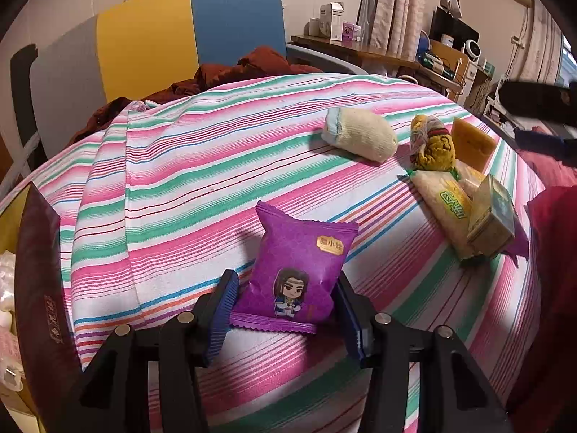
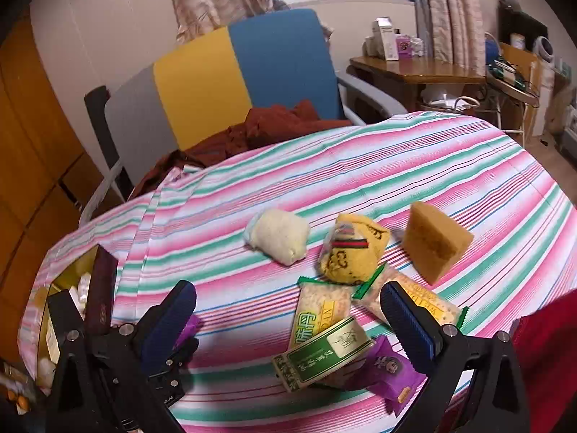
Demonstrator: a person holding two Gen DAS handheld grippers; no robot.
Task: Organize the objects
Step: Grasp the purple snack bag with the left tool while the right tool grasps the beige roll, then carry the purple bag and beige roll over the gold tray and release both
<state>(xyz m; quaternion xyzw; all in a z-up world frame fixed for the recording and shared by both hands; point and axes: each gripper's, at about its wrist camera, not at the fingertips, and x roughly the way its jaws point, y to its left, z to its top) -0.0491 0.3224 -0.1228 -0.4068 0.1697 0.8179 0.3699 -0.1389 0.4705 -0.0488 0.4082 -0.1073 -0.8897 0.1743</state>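
A purple snack packet [image 1: 303, 252] with a cartoon figure stands upright between the blue pads of my left gripper [image 1: 286, 285], which is shut on its sides just above the striped cloth. My right gripper [image 2: 286, 299] is open wide over a pile of items: a green box [image 2: 321, 353], rice cracker packets [image 2: 321, 314] and a second purple packet [image 2: 389, 371]. Nothing is pressed between its pads. Behind the pile lie a cream rolled sock [image 2: 279, 234], a yellow patterned bundle [image 2: 353, 252] and a tan sponge [image 2: 434, 241].
A striped cloth [image 1: 216, 166] covers the surface. At its left edge stands a dark maroon box lid [image 1: 36, 270] over a container of white items. A chair [image 2: 252, 72] with a brown garment is behind, and a wooden desk [image 2: 414, 68] at the back right.
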